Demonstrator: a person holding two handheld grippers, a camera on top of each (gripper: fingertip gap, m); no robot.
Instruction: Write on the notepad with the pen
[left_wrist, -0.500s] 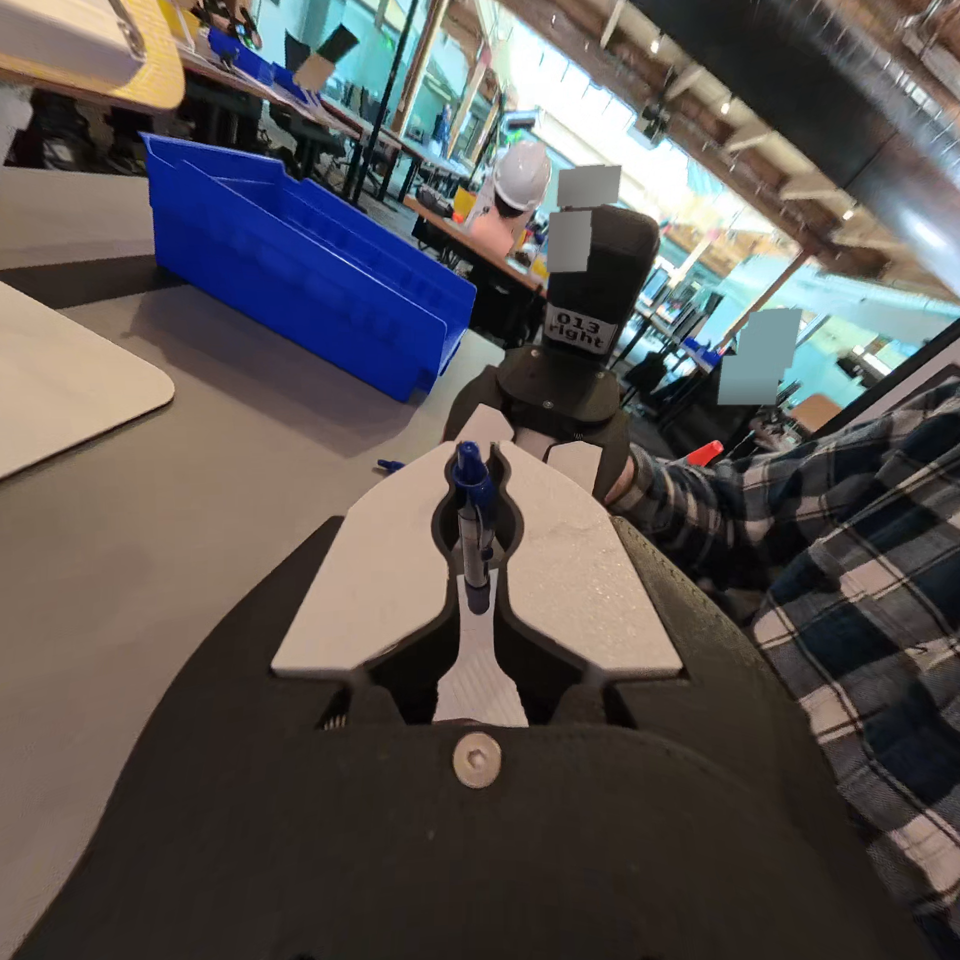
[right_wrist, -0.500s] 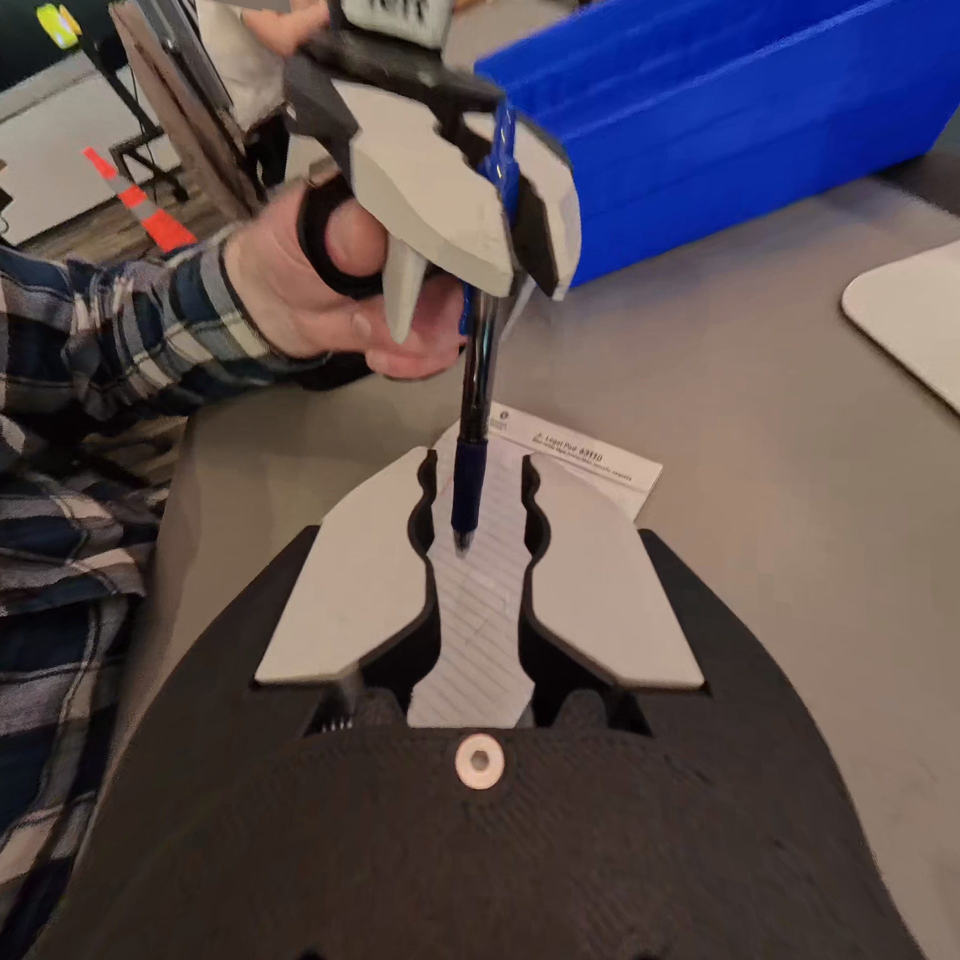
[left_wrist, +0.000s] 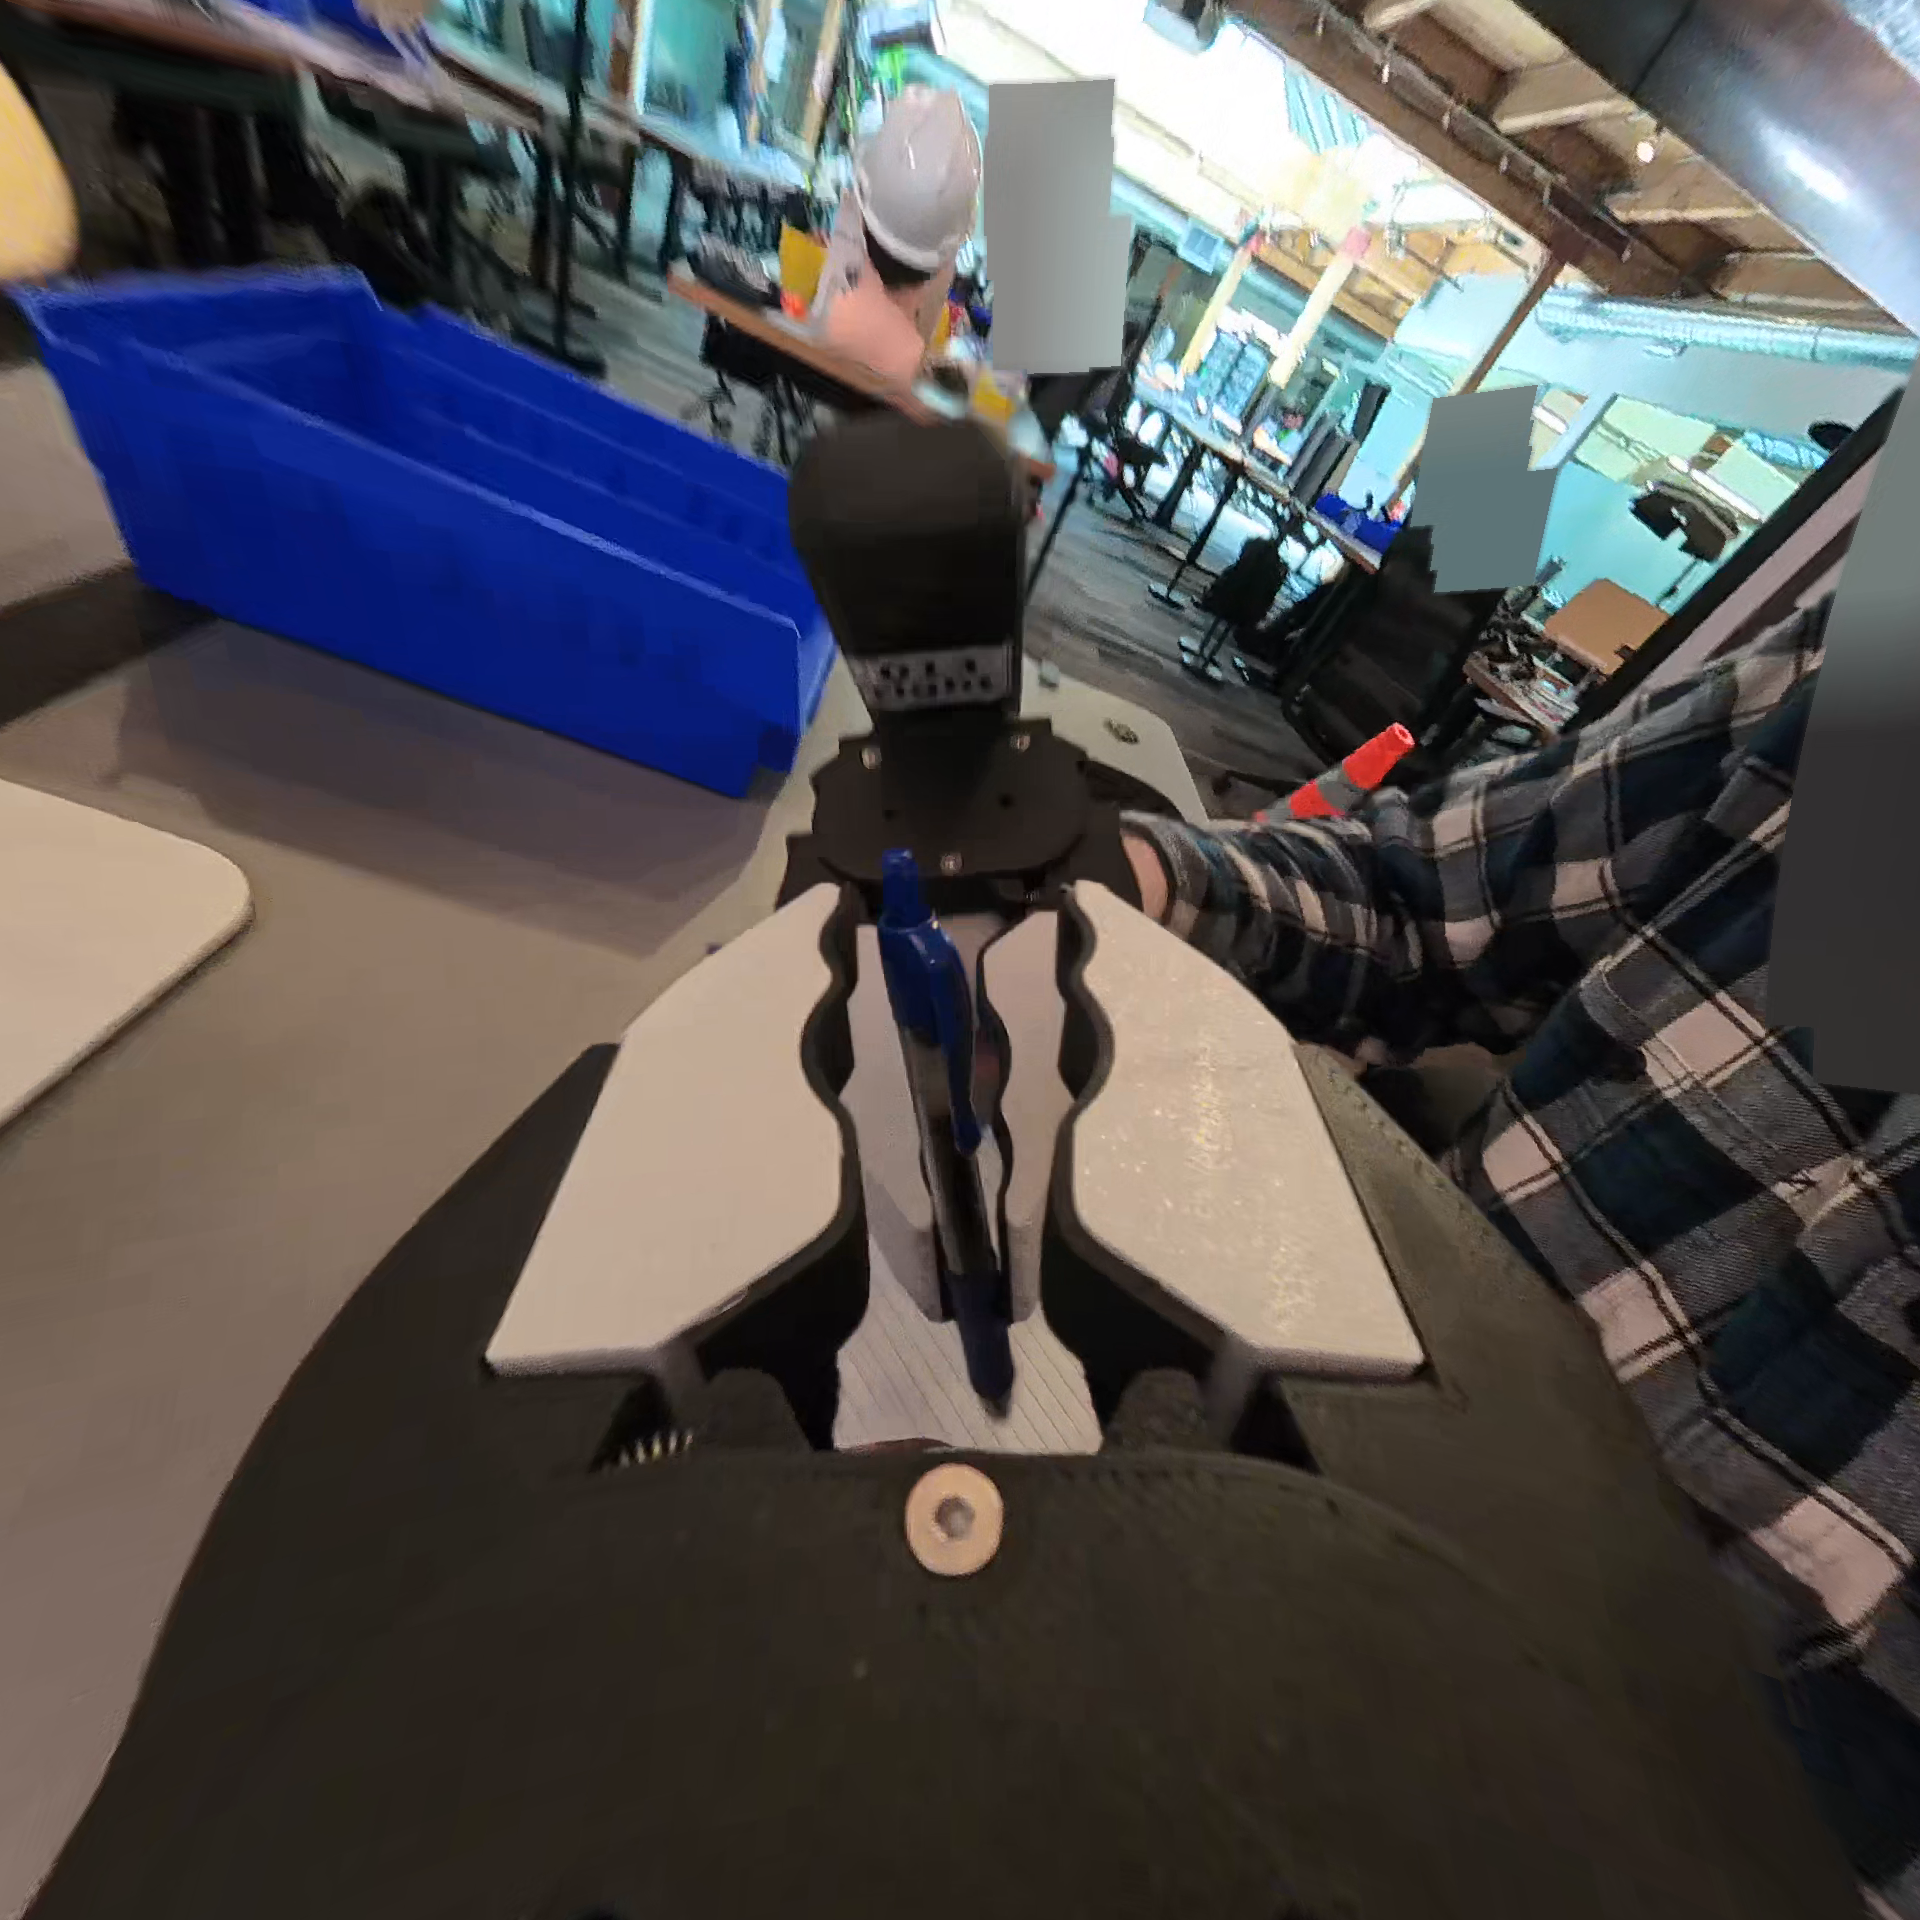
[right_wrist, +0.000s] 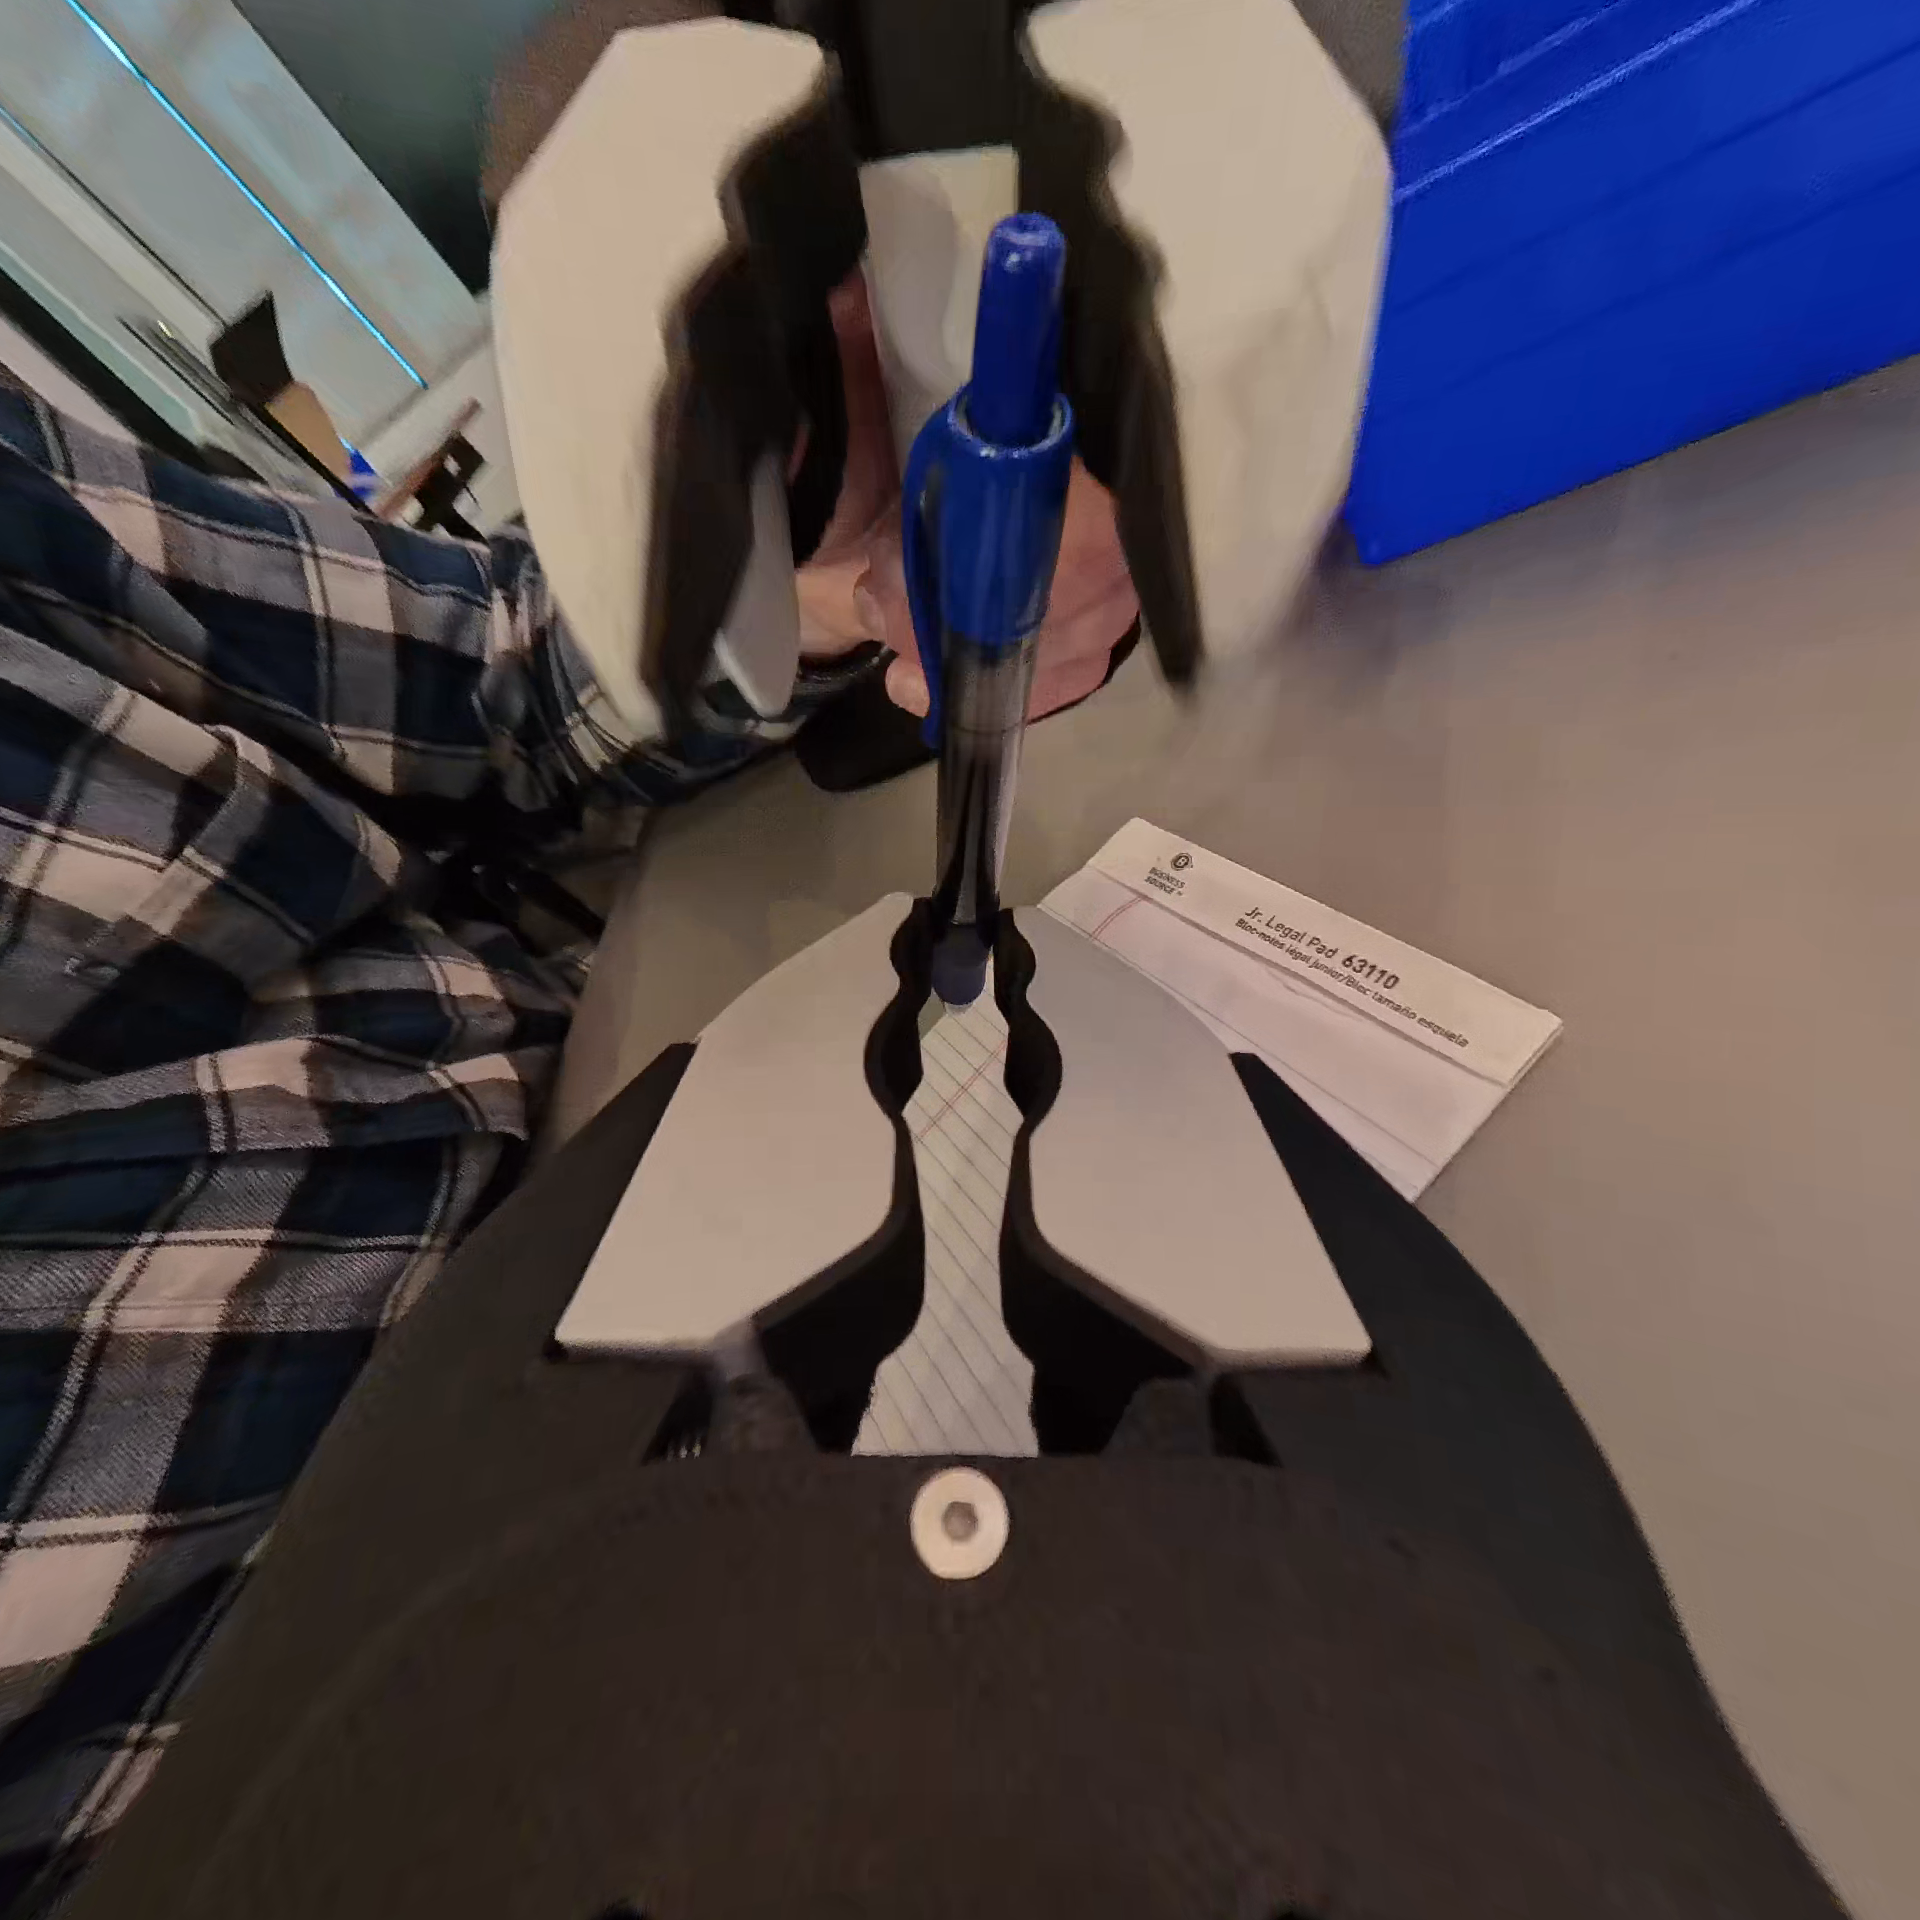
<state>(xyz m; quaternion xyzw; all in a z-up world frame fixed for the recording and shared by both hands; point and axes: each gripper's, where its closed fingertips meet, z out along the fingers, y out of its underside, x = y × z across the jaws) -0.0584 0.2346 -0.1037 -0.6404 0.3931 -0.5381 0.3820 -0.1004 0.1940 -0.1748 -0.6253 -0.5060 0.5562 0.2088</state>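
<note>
My right gripper (right_wrist: 954, 935) pinches the pen (right_wrist: 982, 582) low on its barrel, near the blue grip, the jaws pressed against it. The pen stands nearly upright over the notepad (right_wrist: 1340, 1029), its tip just above the lined page; whether it touches the paper I cannot tell. My left gripper (left_wrist: 951, 925) has its jaws spread, one on either side of the pen's upper end without touching it. The notepad lies on the grey table (right_wrist: 1662, 779), with the blue bin (right_wrist: 1662, 260) beyond it.
</note>
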